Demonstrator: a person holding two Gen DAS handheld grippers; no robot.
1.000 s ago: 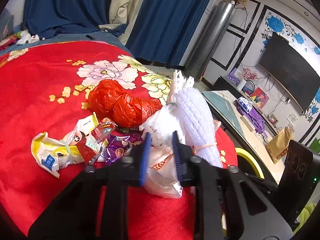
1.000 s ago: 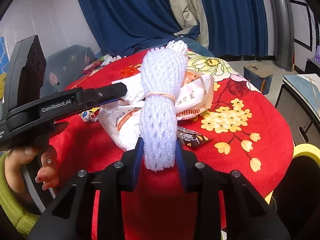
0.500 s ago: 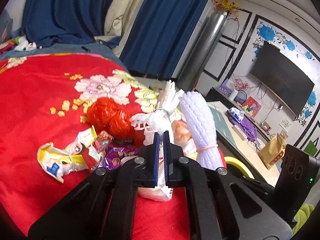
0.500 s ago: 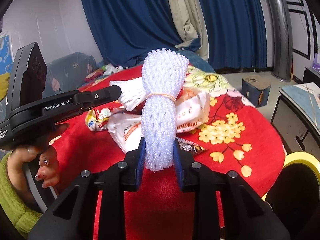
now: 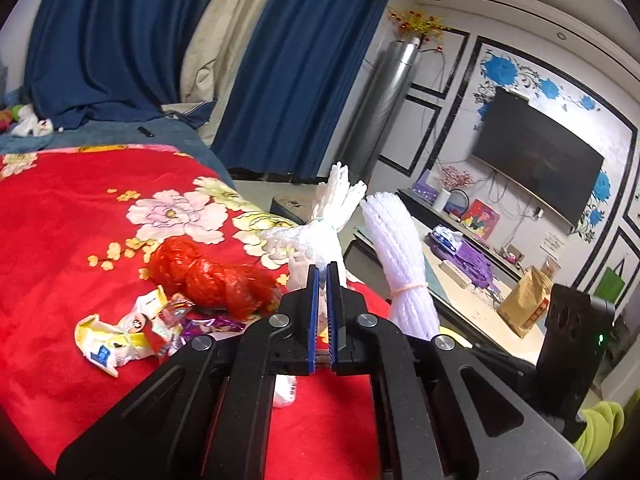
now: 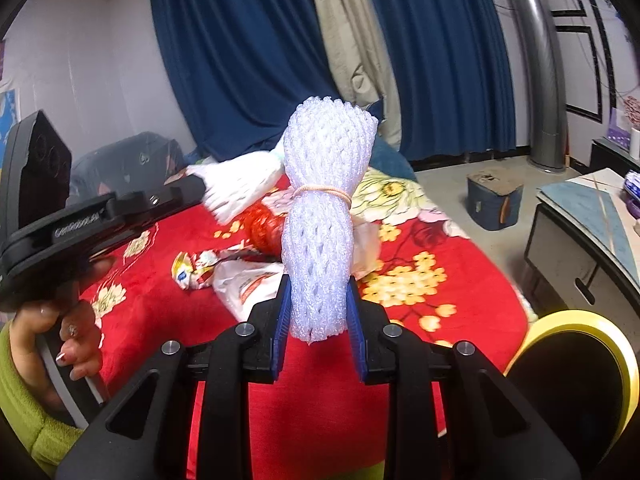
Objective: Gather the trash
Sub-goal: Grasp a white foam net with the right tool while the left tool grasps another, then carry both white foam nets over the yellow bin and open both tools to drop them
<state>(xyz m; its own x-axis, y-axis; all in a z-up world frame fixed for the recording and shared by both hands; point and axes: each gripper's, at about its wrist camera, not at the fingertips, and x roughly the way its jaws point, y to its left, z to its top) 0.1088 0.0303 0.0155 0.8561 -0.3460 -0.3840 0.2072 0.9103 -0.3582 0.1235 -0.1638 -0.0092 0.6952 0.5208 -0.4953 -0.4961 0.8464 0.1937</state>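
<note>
Both grippers have a piece of trash each, held up above the red flowered blanket (image 6: 460, 248). The right gripper (image 6: 318, 320) is clamped on the bottom end of a rolled-up white foam net sleeve (image 6: 320, 216), the one with a rubber band around its middle, and it sticks up pretty much straight between the blue pads. The left gripper (image 5: 322, 284) is squeezed almost completely together on a smaller tied foam net bundle (image 5: 320, 236); only a thin bit is pinched between the pads, and the frayed end fans out past the tips. From the right-hand side you can see that bundle (image 6: 240, 188) poking out just beside the big sleeve, maybe touching it, hard to say.

The rest of the junk sits on the blanket: a crumpled red plastic bag (image 5: 208, 276), a yellow and white wrapper (image 5: 108, 344), a purple candy wrapper (image 5: 212, 326) and a white printed bag (image 6: 248, 284) under the sleeve. A hand (image 6: 68, 336) in a green sleeve grips the left handle. A yellow-rimmed bin (image 6: 580, 336) is down by the bed's edge.
</note>
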